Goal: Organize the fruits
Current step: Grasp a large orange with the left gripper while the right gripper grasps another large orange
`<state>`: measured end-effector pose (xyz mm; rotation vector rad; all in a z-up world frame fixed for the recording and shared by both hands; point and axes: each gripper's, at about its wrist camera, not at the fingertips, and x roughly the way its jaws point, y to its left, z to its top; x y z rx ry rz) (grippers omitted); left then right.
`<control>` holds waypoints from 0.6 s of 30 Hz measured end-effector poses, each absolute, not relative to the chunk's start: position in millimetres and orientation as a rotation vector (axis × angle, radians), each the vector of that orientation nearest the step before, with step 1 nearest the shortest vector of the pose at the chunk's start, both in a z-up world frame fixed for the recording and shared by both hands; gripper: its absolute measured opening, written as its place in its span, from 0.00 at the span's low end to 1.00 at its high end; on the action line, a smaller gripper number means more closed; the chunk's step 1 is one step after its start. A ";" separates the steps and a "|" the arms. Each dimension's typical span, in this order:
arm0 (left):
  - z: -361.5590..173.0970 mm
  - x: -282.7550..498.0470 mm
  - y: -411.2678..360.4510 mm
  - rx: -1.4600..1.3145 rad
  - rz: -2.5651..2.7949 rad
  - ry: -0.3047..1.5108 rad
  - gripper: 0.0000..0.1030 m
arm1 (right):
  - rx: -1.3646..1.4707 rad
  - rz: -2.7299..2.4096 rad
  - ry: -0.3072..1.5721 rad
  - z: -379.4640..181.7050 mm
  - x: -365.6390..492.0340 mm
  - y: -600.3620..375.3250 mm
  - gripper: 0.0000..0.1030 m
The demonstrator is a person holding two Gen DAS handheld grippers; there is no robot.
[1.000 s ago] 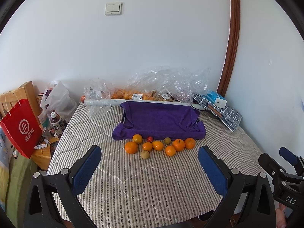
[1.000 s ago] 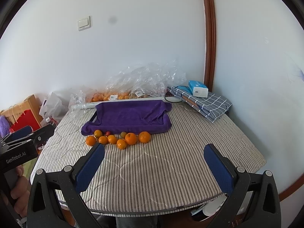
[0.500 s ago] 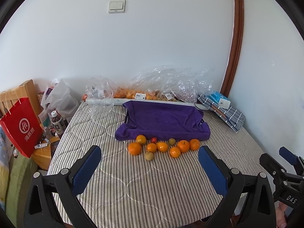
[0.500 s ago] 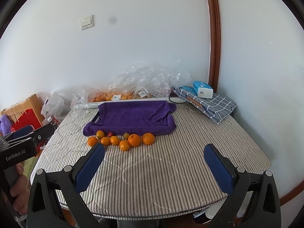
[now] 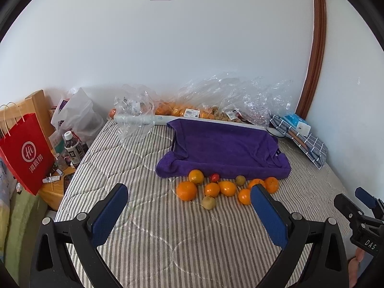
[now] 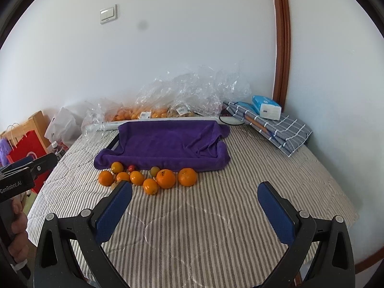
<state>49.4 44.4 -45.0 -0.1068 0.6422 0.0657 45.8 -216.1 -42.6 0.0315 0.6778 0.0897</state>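
Fruit row [image 5: 228, 188] runs left-right along the purple towel [image 5: 225, 151]. Left gripper [image 5: 189, 206], right gripper [image 6: 194, 204]: jaws wide, empty; one fruit partly hidden.

striped bed [image 5: 182, 244] with purple towel [image 5: 223, 151], loose fruits [image 5: 225, 188], plastic bags [image 5: 230, 98]

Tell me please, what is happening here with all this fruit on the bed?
A person holds two grippers above a striped bed. Both the left gripper and the right gripper are open and hold nothing. A cluster of oranges and smaller fruits lies loose in front of a purple towel draped over what looks like a tray. No fruit is on the towel yet, so the sorting has not begun.
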 end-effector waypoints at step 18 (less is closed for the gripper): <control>-118.7 113.3 81.6 -0.110 0.093 0.780 0.93 | 0.012 0.158 0.925 -155.1 144.7 -201.9 0.62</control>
